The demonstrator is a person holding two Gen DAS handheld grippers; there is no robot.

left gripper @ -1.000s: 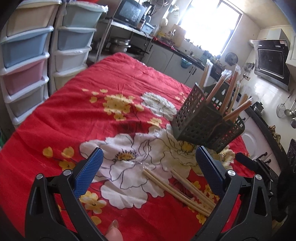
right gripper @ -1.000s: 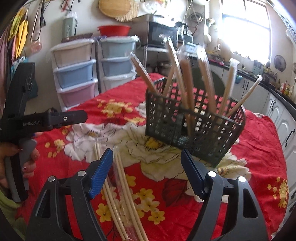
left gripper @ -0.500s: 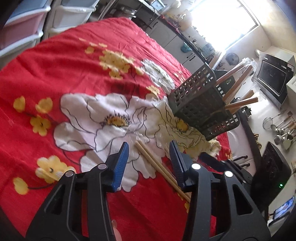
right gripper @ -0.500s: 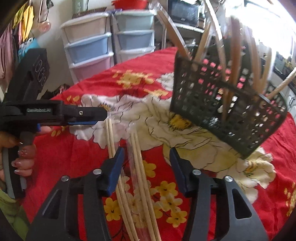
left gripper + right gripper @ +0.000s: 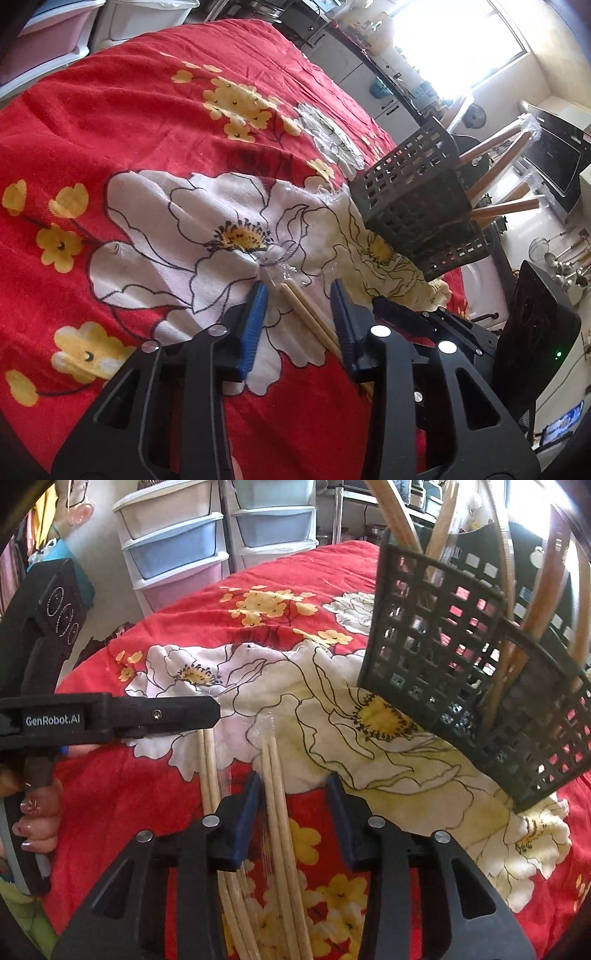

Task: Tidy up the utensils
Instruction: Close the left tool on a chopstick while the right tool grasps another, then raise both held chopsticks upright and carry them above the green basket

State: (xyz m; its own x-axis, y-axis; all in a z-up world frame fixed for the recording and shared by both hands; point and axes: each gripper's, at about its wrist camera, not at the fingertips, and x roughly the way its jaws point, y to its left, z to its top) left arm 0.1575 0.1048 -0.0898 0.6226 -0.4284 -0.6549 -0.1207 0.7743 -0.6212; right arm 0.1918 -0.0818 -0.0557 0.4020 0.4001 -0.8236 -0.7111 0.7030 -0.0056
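A wrapped chopstick pair (image 5: 308,314) is straddled, ungripped, by the part-open left gripper (image 5: 299,295); another pair (image 5: 277,797) is straddled likewise by the right gripper (image 5: 293,781).

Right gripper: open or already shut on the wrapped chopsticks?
Open. The right gripper straddles the wrapped chopsticks; bare cloth shows between them and the far finger, so no grip yet.

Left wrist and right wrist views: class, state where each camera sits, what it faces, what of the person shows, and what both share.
Left wrist: on the left tongs, low over the tablecloth, facing one wrapped chopstick pair.
Right wrist: on the right tongs, facing another chopstick pair; the person's hand shows.
Shared: the black basket.
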